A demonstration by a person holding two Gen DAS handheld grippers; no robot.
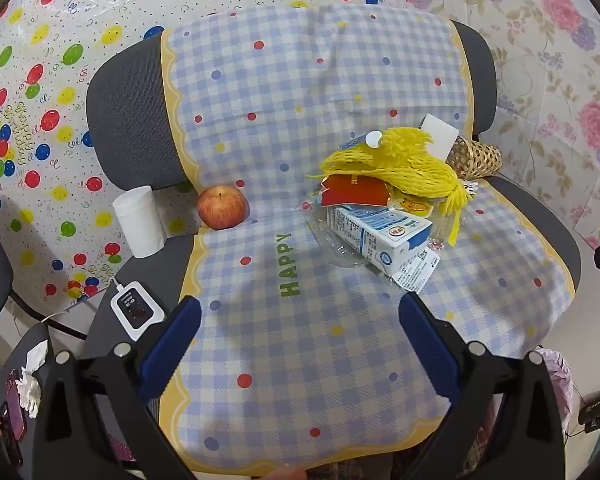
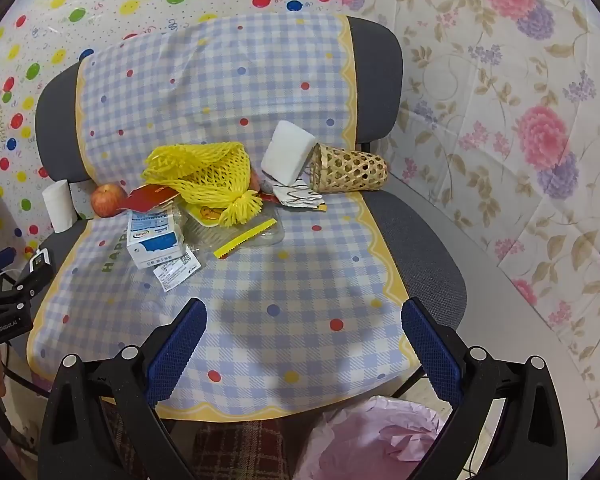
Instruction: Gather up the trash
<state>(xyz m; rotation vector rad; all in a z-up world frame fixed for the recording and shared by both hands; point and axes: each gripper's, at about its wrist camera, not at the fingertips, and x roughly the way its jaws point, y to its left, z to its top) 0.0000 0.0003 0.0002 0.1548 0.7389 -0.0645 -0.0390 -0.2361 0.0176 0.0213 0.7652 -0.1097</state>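
Note:
A pile of trash lies on the chair's checked cloth [image 1: 284,168]: a yellow foam net [image 1: 396,164] [image 2: 204,172], a red card [image 1: 354,192], a blue-and-white milk carton [image 1: 380,236] [image 2: 154,236], a clear plastic tray [image 2: 260,232], a paper slip [image 2: 176,270] and a yellow strip [image 2: 246,238]. My left gripper [image 1: 300,328] hovers open over the seat's front, short of the pile. My right gripper [image 2: 304,332] is open too, with nothing between its fingers. A bin with a pink bag [image 2: 376,436] stands below the seat's front edge.
An apple [image 1: 223,208] and a white cup [image 1: 138,226] sit at the seat's left. A white foam block [image 2: 288,152] and a woven bamboo basket [image 2: 352,170] lie at the back right. A white charger [image 1: 134,312] rests on the left edge. Tissues [image 1: 30,380] lie lower left.

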